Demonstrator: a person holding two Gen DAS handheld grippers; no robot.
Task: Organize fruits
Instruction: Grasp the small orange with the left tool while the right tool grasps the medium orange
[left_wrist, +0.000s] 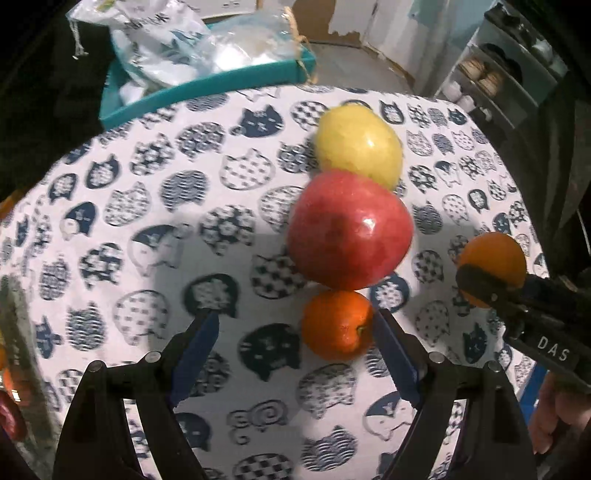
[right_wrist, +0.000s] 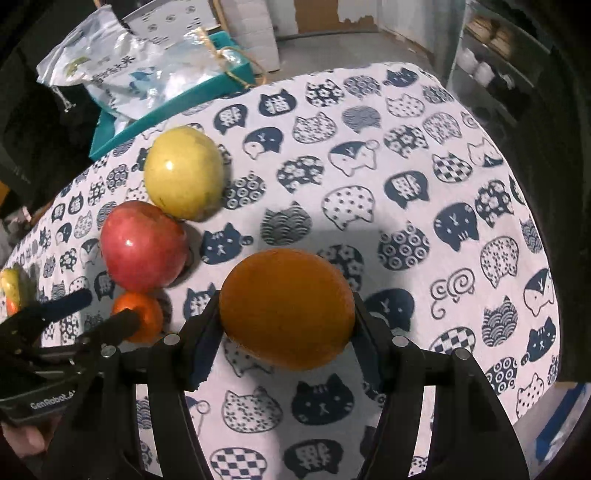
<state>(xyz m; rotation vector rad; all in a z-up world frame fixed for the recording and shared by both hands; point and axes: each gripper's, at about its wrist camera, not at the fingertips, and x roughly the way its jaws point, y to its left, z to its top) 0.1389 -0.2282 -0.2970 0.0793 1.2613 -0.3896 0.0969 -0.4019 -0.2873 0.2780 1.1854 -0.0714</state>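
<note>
Four fruits are in view on the cat-print tablecloth (right_wrist: 424, 155). Three of them lie in a touching row: a yellow apple (right_wrist: 184, 172), a red apple (right_wrist: 143, 246) and a small tangerine (right_wrist: 142, 320), the last nearest the cameras. In the right wrist view we see the fourth, a large orange (right_wrist: 287, 308), clamped between the two pads of the right gripper (right_wrist: 286, 314); it hangs above the cloth to the right of the row, casting a shadow beneath. In the left wrist view we see the left gripper (left_wrist: 295, 328) with its jaws standing wide and nothing held; the small tangerine (left_wrist: 337, 324) sits just inside its right finger (left_wrist: 397, 354), and whether that finger touches the fruit we cannot tell. Beyond it lie the red apple (left_wrist: 350, 229) and the yellow apple (left_wrist: 359, 146). At the far edge of the table, a teal tray (left_wrist: 207, 86) holds crumpled plastic bags (left_wrist: 173, 48), well apart from the fruit.
</note>
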